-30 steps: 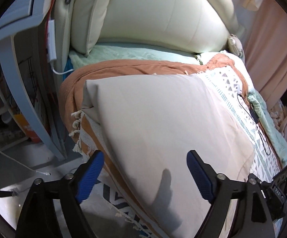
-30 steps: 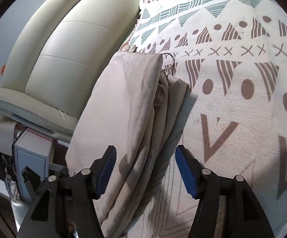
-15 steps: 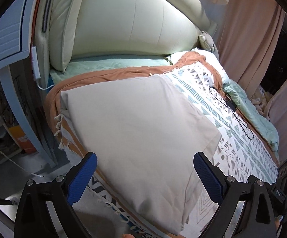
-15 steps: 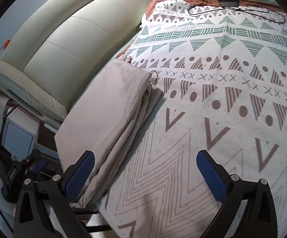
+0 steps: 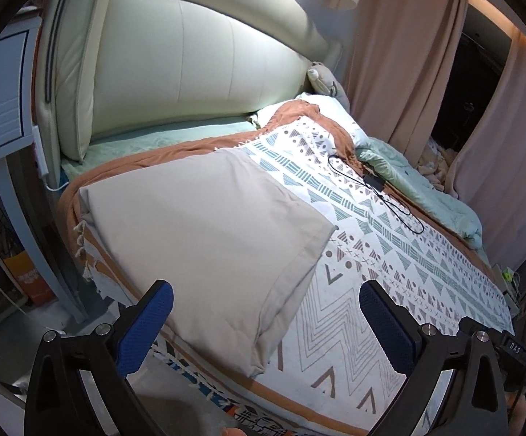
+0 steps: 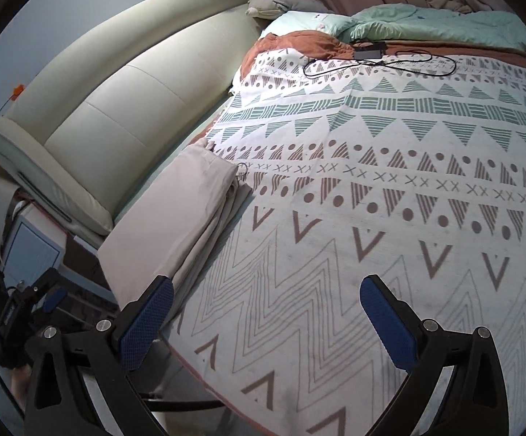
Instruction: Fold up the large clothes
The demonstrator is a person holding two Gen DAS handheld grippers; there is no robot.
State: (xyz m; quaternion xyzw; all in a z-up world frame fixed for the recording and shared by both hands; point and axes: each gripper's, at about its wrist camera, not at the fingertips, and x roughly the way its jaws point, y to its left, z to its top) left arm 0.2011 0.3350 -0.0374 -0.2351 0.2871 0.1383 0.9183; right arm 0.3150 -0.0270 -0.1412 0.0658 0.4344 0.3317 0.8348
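Left tool point(image 5: 266, 321) and right tool point(image 6: 266, 318) had just opened wide, empty; folded beige garment point(image 5: 205, 225) lay on bed blanket point(image 6: 372, 218).

Patterned blanket point(image 6: 390, 218), cream headboard point(image 5: 197, 72), black cable point(image 6: 379, 63) (looped), pink curtains point(image 5: 401, 54)

Home bedroom, bed point(image 5: 426, 254) with patterned blanket, padded headboard point(image 5: 197, 72), long curtains point(image 5: 401, 54), pillow point(image 6: 299, 20)

The patterned blanket point(image 6: 390, 218) is cut off at the right and lower edges of the right wrist view; its near corner is covered by the folded beige cloth point(image 5: 205, 225); the room beyond the curtains point(image 5: 408, 54) is lost in darkness.
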